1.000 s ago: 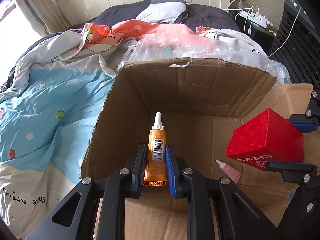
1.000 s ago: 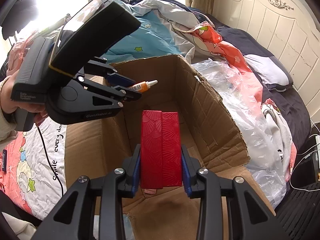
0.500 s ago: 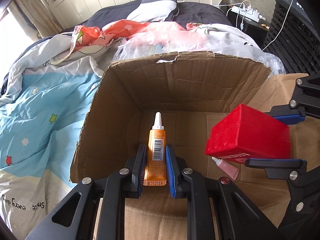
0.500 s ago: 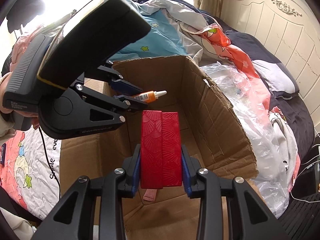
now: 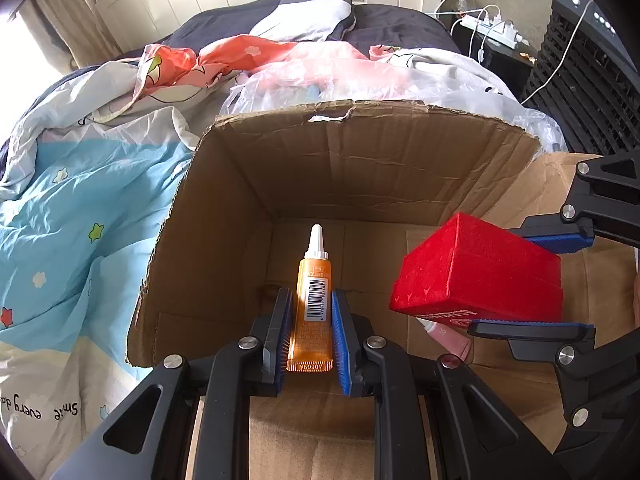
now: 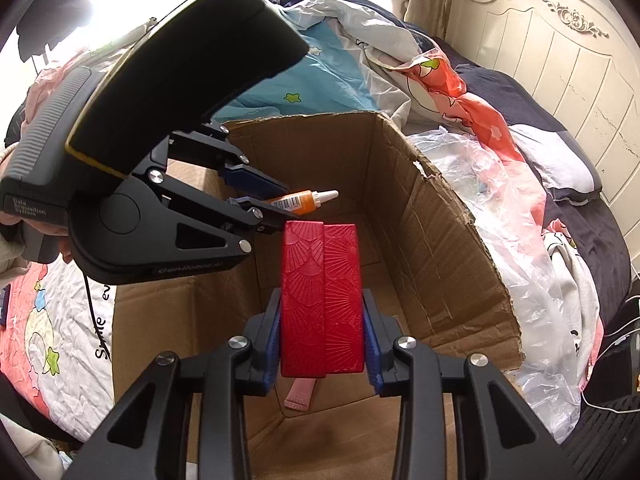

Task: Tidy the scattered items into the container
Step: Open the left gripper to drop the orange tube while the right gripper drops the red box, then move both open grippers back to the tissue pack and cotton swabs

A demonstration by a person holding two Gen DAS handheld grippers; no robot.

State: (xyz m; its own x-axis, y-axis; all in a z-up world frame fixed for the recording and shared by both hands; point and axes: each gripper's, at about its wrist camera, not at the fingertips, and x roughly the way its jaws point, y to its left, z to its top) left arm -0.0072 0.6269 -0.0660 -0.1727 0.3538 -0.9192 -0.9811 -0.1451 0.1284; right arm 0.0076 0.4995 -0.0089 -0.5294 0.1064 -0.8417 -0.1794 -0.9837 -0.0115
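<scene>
My left gripper (image 5: 311, 312) is shut on an orange tube with a white nozzle (image 5: 313, 292) and holds it over the open cardboard box (image 5: 360, 160). My right gripper (image 6: 323, 316) is shut on a red patterned box (image 6: 323, 300), held above the inside of the cardboard box (image 6: 440, 256). In the left wrist view the red box (image 5: 476, 272) hangs to the right of the tube between the right gripper's blue pads. A small pink tube (image 5: 446, 334) lies on the box floor under it, and also shows in the right wrist view (image 6: 300, 394). The orange tube (image 6: 300, 202) appears in the right wrist view too.
The cardboard box sits on a bed with a blue star-print quilt (image 5: 72, 216) and an orange-and-white cloth (image 5: 224, 56). A clear plastic bag (image 6: 508, 184) lies behind the box. A power strip (image 5: 492, 32) and a black appliance (image 5: 592, 64) stand at the far right.
Both grippers have moved further over and down into the cardboard box with their loads. The red box has shifted left, closer to the orange tube and over the pink tube.
</scene>
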